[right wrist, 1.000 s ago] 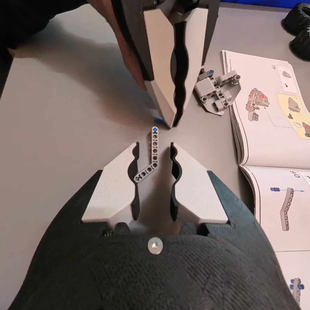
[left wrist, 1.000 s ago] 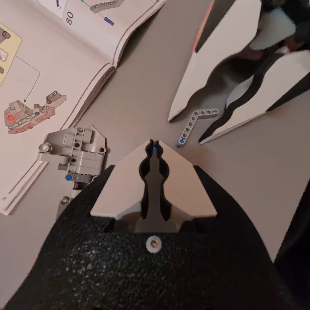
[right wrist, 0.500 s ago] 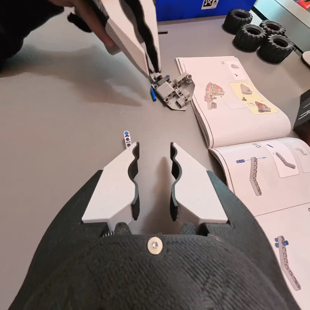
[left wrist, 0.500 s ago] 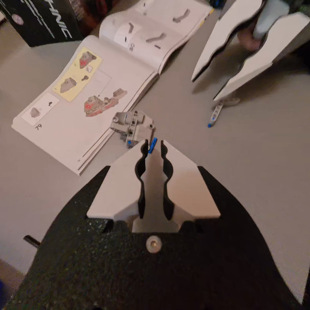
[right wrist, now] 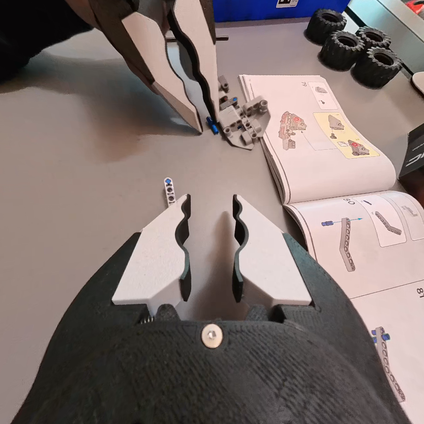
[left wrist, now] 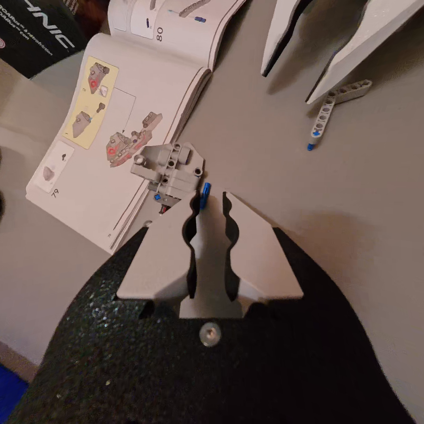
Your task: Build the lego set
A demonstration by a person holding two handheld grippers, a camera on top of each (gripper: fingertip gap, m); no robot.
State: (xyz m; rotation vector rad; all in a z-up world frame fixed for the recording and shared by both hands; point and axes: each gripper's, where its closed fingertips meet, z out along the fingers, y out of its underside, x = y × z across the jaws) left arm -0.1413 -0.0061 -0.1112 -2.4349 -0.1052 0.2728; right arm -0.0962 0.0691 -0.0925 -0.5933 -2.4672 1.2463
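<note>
Release of the blue pin [right wrist: 212, 125] by the left hand-held gripper [left wrist: 210, 195]: one second earlier that gripper was clenched on the pin close to the bent grey beam [left wrist: 325, 112]; now its jaws stand apart, and the pin lies on the grey surface [right wrist: 91, 183] between the fingertips, close against the left finger [left wrist: 165, 247] and just beside the grey sub-assembly [left wrist: 171, 167]. From the left wrist view alone it cannot be told whether the pin touches that finger; the right wrist view suggests it rests free on the surface. The pin has thus travelled away from the beam, toward the edge of the open instruction booklet [right wrist: 332, 160].

The right hand-held gripper [right wrist: 211, 198] is likewise released and grasps nothing. A second earlier the beam lay between its fingers; now only the beam's end, fitted with a blue axle piece, shows beyond the tip of its left finger [right wrist: 160, 247], so the beam sits outside the jaws.

Four black tyres [right wrist: 353, 43] stand well apart at the far edge.

Reading: pin and beam are now well apart and both unheld, so the joining step pictured on the open page appears not yet done. A fresh grasp of the pin, probably at a better angle, seems likely to come first.
</note>
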